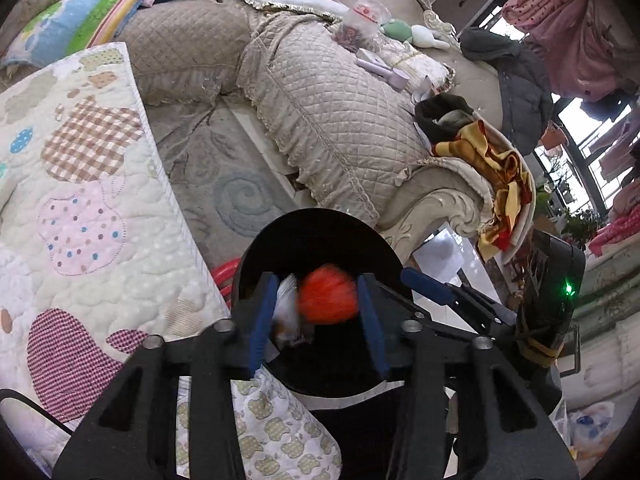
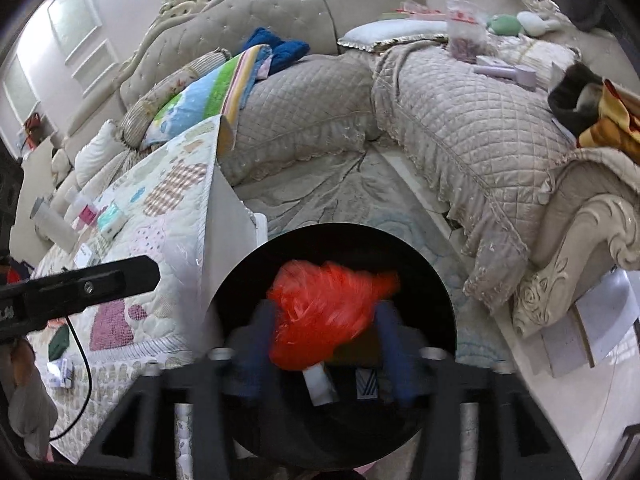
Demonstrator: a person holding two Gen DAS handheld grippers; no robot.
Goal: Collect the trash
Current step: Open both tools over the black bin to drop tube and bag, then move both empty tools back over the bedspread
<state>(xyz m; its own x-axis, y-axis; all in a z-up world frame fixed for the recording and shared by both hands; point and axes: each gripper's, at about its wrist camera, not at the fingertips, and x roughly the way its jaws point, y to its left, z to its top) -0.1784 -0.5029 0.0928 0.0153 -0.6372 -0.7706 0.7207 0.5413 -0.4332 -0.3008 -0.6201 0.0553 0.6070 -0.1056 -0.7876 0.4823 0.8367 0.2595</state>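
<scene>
A round black trash bin (image 1: 320, 228) stands on the floor beside a quilt-covered table; it also shows in the right wrist view (image 2: 436, 280). My left gripper (image 1: 318, 312) hangs open over the bin. A blurred orange-red bag (image 1: 328, 294) is between its blue fingers, apparently loose, above white paper trash (image 1: 286, 312) in the bin. In the right wrist view, my right gripper (image 2: 324, 336) is open over the bin, with the blurred red plastic bag (image 2: 320, 316) between its fingers. White wrappers (image 2: 320, 384) lie on the bin's bottom. The right gripper's blue finger (image 1: 428, 286) shows at the bin's right rim.
The quilt-covered table (image 2: 132, 240) on the left holds a white tube (image 2: 52, 224) and small packets. A beige quilted corner sofa (image 1: 320, 120) wraps around the back and right, carrying pillows, clothes and a purple hair dryer (image 2: 508, 74). A grey rug (image 1: 224, 184) lies between them.
</scene>
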